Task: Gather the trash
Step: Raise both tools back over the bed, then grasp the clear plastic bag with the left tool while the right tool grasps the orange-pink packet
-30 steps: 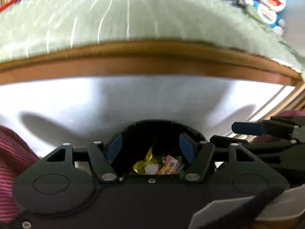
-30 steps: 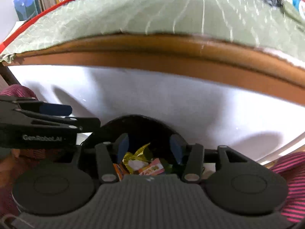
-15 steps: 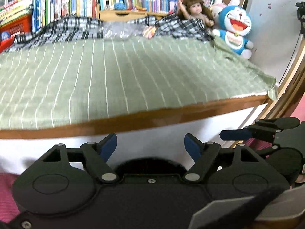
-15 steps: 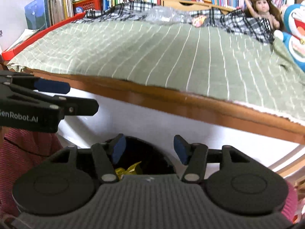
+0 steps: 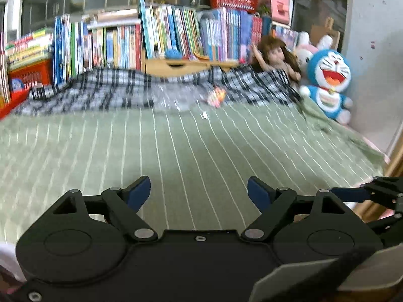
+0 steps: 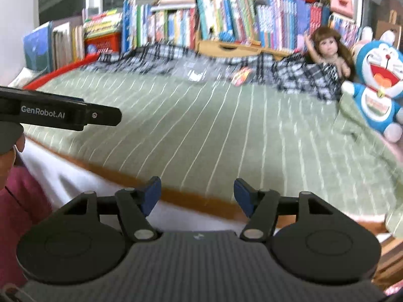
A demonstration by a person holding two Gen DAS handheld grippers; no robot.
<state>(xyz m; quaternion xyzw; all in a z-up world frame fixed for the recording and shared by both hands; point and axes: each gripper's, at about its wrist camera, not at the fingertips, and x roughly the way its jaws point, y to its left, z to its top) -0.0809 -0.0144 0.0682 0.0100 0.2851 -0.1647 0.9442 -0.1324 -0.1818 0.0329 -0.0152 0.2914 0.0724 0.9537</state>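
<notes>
The green bedspread with thin white stripes (image 5: 201, 146) fills the middle of both wrist views and serves as the landmark here. The black left gripper with blue pads (image 5: 199, 192) sits over its near edge, its jaws wide apart and just opened further, with nothing between them but striped cloth behind. The black right gripper with blue pads (image 6: 197, 196) sits over the brown wooden bed rail (image 6: 196, 196) that borders the bedspread's near edge, its jaws likewise apart, just opened further, and empty. At the far end of the bedspread, where a crumpled black-and-white checked blanket (image 5: 126, 90) lies across it, a small red-and-yellow snack wrapper (image 5: 216, 96) rests at the blanket's front edge; just beside it a crinkled clear plastic bag (image 5: 176, 95) lies on the same blanket, blurred. Both are well away from either gripper. At the bedspread's far right corner a brown-haired doll (image 6: 327, 50) sits next to a blue-and-white plush cat (image 6: 377, 80). Behind the bedspread runs a row of colourful upright books (image 5: 163, 37). A magenta sleeve (image 6: 20, 214) shows below the bedspread's near left corner.
</notes>
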